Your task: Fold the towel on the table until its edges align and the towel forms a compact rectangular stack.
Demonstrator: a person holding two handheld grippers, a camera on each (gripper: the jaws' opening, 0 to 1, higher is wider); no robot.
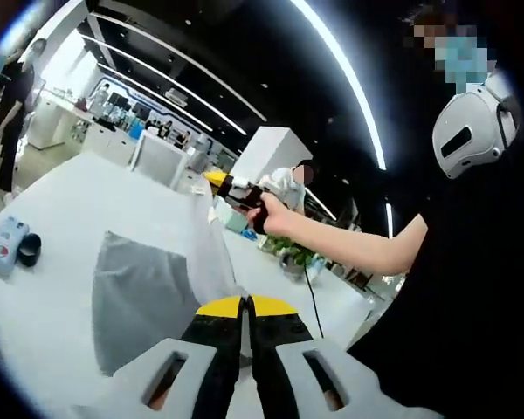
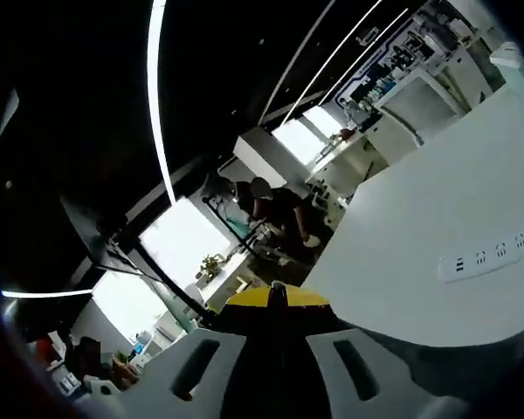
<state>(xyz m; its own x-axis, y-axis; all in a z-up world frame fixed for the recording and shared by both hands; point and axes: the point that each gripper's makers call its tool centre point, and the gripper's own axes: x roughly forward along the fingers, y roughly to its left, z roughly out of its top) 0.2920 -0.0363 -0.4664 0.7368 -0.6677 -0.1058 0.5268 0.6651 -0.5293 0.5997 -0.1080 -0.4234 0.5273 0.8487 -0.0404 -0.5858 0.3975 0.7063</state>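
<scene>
Towel (image 1: 144, 301): grey, lying on the white table (image 1: 61, 218), one part flat and darker, another part lifted into a pale, thin sheet rising toward the left gripper (image 1: 246, 307). Edges not aligned; no compact stack formed. Lifted edge runs up to the yellow tips of the left gripper, jaws pressed together with the cloth apparently pinched between them; the contact itself hard to confirm at the tips.

Beyond the towel, right gripper (image 1: 230, 186) held aloft in a hand (image 1: 273, 212), yellow-tipped, above the table's far side. Whether it grips the raised cloth cannot be told from the left gripper view.

Left of the towel, near the table edge: a light blue pack (image 1: 3, 243) and a small dark cup (image 1: 29, 250), just beside each other, details too small to read.

In the right gripper view, right gripper (image 2: 275, 301) pointing upward toward ceiling lights, yellow tips close together; anything held between them not discernible, state cannot be told. Table (image 2: 419, 218) shows to the right, bearing a white power strip (image 2: 493, 253). Towel hidden from this angle. A seated person (image 2: 275, 209) in the background, blurred.
</scene>
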